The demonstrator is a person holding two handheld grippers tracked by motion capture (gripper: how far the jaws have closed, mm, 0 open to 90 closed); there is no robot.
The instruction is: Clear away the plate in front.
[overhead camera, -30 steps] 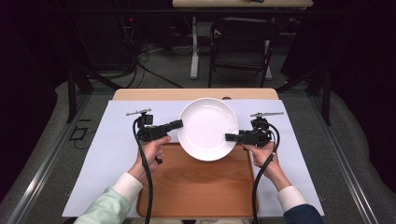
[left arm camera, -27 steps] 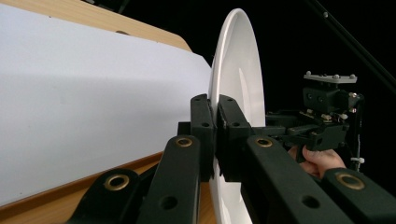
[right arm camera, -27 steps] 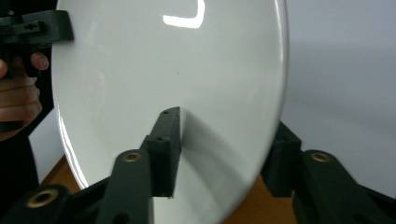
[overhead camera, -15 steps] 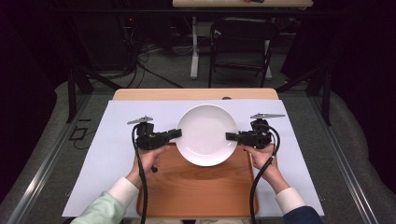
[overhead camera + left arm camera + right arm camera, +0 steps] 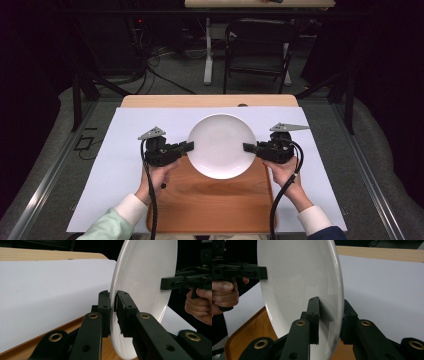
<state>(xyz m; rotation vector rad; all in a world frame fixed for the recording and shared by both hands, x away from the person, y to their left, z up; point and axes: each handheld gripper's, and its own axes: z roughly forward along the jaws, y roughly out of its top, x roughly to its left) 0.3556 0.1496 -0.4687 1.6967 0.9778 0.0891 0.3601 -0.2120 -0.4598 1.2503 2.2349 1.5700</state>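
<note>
High view: we recorded white plate (image 5: 221, 145) clamped at opposite rims by left gripper (image 5: 189, 146) and right gripper (image 5: 247, 147), above wooden tray (image 5: 210, 200) on white sheet (image 5: 115, 165); dark floor (image 5: 45, 165) surrounded the table.

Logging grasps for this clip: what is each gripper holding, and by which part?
Both hold the white plate by its rim: the left gripper is shut on its left edge, the right gripper on the opposite edge.

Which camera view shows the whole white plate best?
The high view: the white plate shows as a full circle between both hand-held grippers. The left gripper view and right gripper view show it edge-on, cropped, with jaws clamping its rim.
</note>
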